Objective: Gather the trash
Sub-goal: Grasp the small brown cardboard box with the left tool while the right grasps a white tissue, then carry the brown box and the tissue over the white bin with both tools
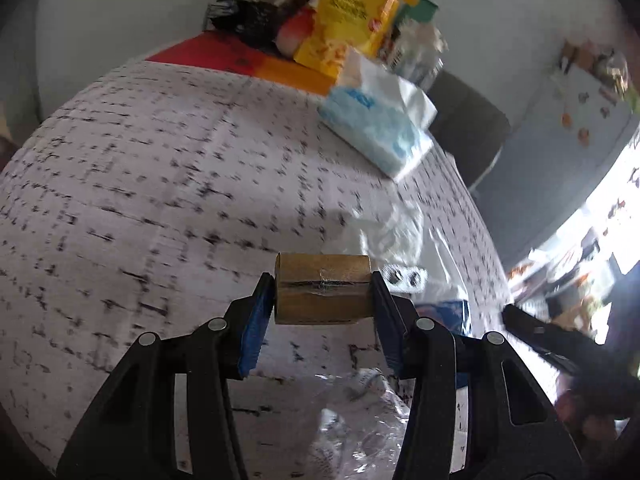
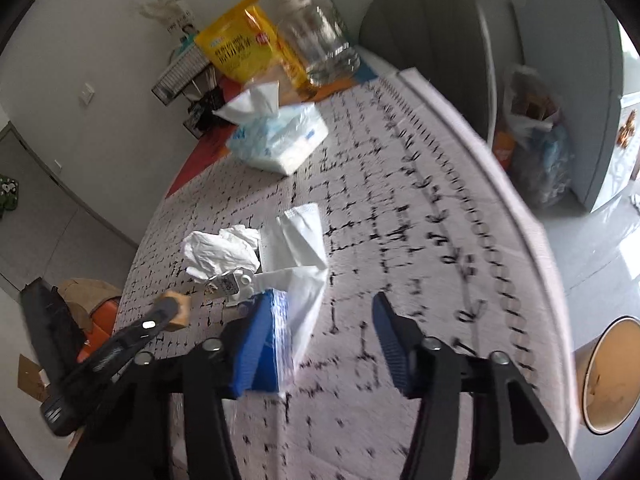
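On the table: a patterned cloth strewn with paper trash, two hand-held grippers working over it.
Cardboard tube: a short brown tube sits crosswise between the blue pads of the left gripper, one pad on each end, its long axis running from pad to pad; a crease splits its near face.
Left gripper: clamped on the tube, which appears lifted just clear of the cloth, though blur makes that uncertain.
Tissues: a crumpled wad and a folded white sheet lie side by side mid-table, ahead and left of the right gripper.
Small label scrap: a printed white scrap lies just in front of the wad.
Blue-and-white wrapper: a wrapper lies against the inner face of the right gripper's left pad, partly inside the gap.
Right gripper: jaws apart, nothing pinched; the far pad stands over bare cloth, well clear of the wrapper.
Relation that matters: the loose paper lies to the left of the right gripper's centre line, so that gripper looks nearer and would likely need to shift left before closing; the left one is already occupied.
Clear plastic: a crinkled film lies under the left gripper.
Beyond: a tissue pack, a yellow bag and a glass jar at the far end.
Off the edge: a round bin on the floor at right, likely the destination.
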